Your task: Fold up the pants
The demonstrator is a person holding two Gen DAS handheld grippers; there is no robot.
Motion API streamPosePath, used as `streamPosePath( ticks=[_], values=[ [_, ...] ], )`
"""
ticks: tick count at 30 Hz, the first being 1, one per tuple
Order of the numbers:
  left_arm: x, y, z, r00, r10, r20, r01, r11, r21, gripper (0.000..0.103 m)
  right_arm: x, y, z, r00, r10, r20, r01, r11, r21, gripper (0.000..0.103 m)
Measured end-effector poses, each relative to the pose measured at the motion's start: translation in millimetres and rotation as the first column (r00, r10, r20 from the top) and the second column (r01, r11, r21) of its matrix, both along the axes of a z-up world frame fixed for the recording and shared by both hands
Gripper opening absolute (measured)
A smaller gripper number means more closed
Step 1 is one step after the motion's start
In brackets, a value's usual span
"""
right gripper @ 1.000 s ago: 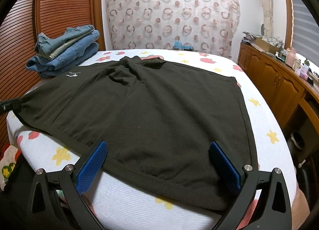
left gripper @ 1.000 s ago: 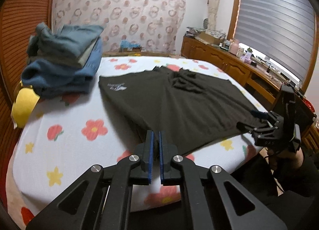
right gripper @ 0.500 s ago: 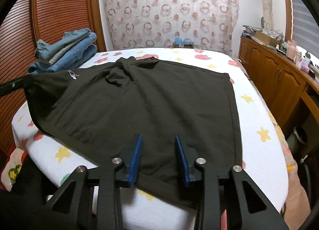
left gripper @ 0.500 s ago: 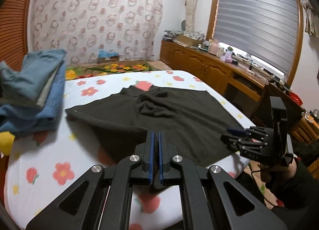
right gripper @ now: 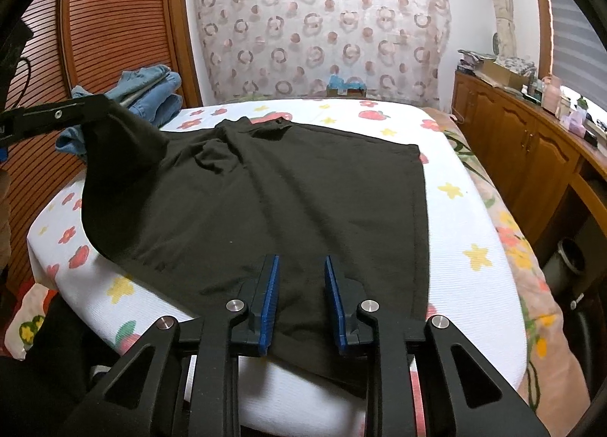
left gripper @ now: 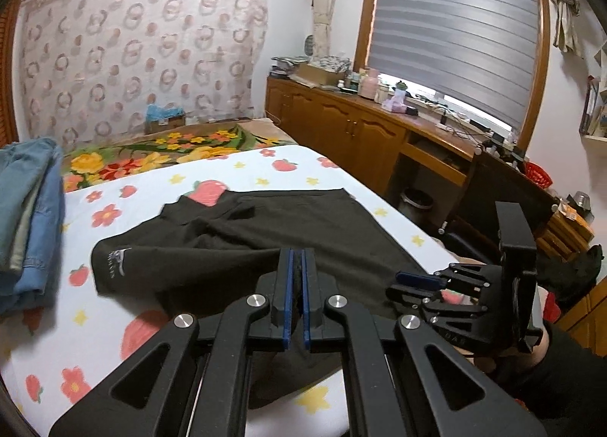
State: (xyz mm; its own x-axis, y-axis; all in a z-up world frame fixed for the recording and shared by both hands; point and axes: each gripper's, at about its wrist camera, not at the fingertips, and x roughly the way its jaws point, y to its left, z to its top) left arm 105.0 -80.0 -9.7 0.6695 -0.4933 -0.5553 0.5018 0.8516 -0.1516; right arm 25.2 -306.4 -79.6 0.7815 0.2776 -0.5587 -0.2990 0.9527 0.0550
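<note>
Since the earlier frame, a corner of the black pants [right gripper: 273, 201] on the bed [right gripper: 474, 209] was lifted by the clenched left tool [left gripper: 297, 285], while the right tool [right gripper: 301, 304] hovered unclosed, so fabric could slip out.

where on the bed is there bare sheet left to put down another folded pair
Bare floral sheet runs along the bed's right edge beside the black pants, and across the far end beyond them. Left far corner is crowded: the stacked jeans sit there, and the left gripper holds a lifted pants corner.
</note>
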Motion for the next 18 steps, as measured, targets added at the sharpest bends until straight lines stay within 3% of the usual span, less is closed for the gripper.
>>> streamPosePath(
  ticks=[9, 14, 15, 18],
  values=[
    [-2.0, 6.0, -8.4, 0.999, 0.026, -0.038, -0.026, 0.999, 0.020, 0.008, -3.4, 7.1, -0.6, 1.000, 0.003, -0.001, -0.003, 1.000, 0.019, 0.025],
    [-7.4, 16.7, -8.7, 0.998, 0.055, -0.024, -0.055, 0.998, 0.015, 0.032, -4.1, 9.8, -1.5, 1.000, 0.012, -0.001, -0.012, 1.000, 0.020, 0.025],
    [-9.2, 19.3, -7.2, 0.998, 0.055, -0.014, -0.055, 0.998, 0.011, 0.041, -5.2, 9.4, -1.2, 1.000, 0.014, -0.001, -0.014, 1.000, 0.021, 0.025],
    [-10.8, 27.7, -6.5, 0.998, 0.069, -0.007, -0.069, 0.998, 0.002, 0.047, -6.3, 11.1, -1.3, 1.000, 0.021, -0.002, -0.021, 1.000, 0.022, 0.025]
  ],
)
